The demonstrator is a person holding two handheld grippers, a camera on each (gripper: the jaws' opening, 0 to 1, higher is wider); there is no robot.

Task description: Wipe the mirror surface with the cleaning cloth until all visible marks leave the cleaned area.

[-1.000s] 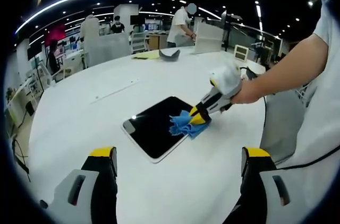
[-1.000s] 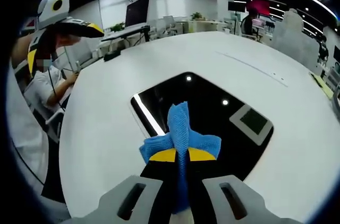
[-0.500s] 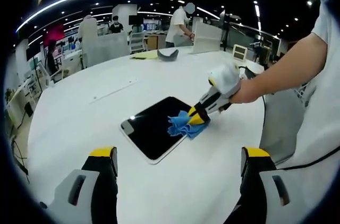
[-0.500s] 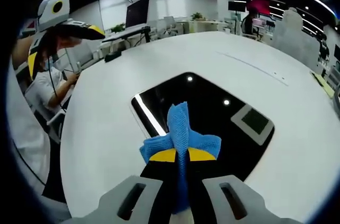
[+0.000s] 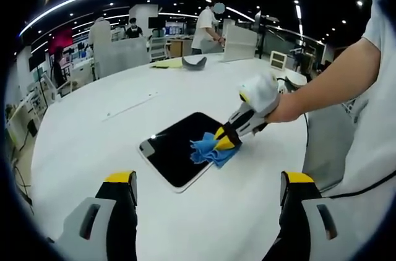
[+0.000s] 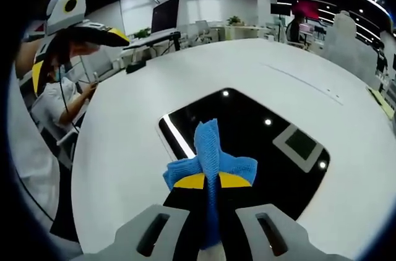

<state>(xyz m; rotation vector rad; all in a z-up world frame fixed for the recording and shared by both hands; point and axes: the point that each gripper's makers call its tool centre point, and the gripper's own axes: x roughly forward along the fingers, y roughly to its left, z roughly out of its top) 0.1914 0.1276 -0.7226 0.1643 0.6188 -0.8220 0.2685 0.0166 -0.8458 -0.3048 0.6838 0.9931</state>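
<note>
I can't read any text, label, brand or number in either view. The red panel (image 5: 64, 39) far across the room and the lit monitors (image 5: 176, 28) behind the tabletop (image 5: 111, 143) are too small and blurred for me to make out any lettering.

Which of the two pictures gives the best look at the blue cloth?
The right gripper view: the blue cloth sits close and large, pinched in the right tool over the mirror. The left gripper view shows it small, farther off.
</note>
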